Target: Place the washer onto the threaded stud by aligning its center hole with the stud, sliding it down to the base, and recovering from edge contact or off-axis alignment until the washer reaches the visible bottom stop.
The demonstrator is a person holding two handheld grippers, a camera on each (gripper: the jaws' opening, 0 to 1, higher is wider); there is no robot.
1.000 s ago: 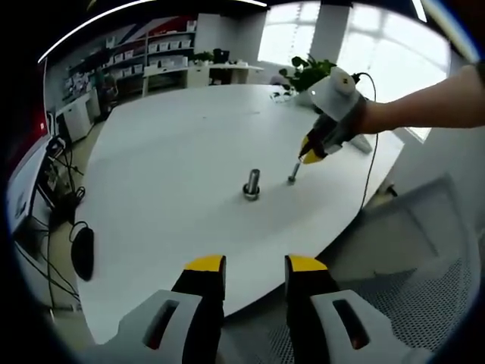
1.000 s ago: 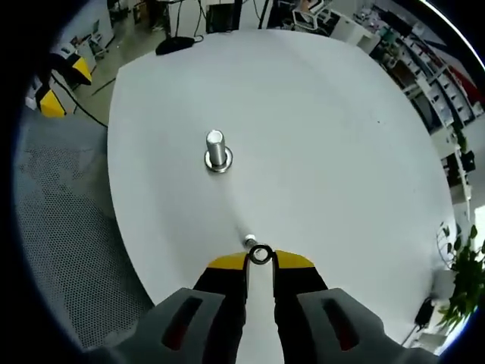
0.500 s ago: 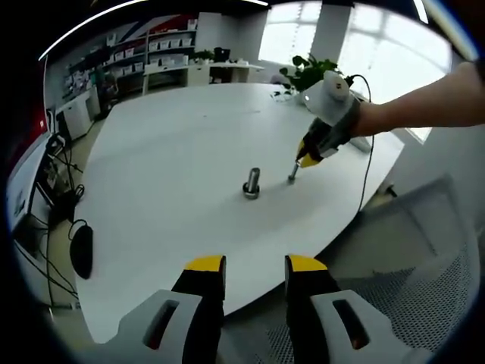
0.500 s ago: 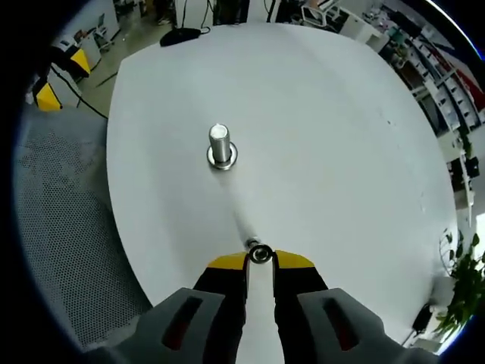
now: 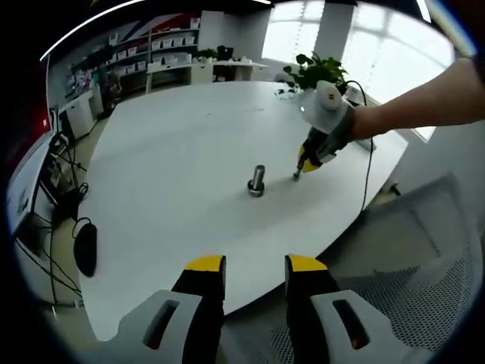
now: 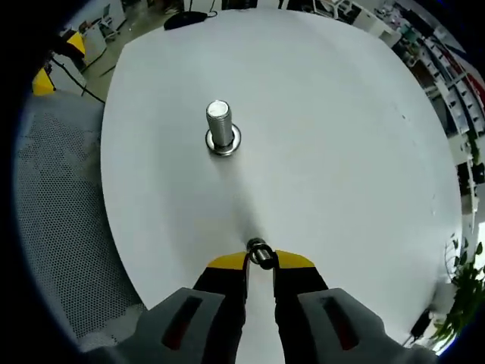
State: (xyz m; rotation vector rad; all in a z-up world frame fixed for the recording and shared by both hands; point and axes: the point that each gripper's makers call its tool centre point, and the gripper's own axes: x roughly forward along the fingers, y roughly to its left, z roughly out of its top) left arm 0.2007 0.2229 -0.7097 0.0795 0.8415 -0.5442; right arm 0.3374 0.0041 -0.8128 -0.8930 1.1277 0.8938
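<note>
A metal threaded stud (image 6: 219, 126) stands upright on a round base on the white table (image 6: 326, 136); the left gripper view shows the stud (image 5: 257, 180) mid-table. My right gripper (image 6: 260, 260) is shut on a small metal washer (image 6: 260, 252) held at its fingertips, short of the stud and low over the table. In the left gripper view the right gripper (image 5: 305, 163), held by a person's hand, sits just right of the stud with its tips pointing down. My left gripper (image 5: 255, 267) hangs open off the table's near edge, with nothing between its fingers.
A mesh chair (image 5: 424, 280) stands beside the table's edge. A black mouse-like object (image 5: 85, 249) and cables lie on the floor at left. A potted plant (image 5: 312, 73) sits at the table's far side, shelves behind it.
The right gripper has carried the washer closer to the stud, which now looks larger and higher in its view. The left gripper has stayed put.
</note>
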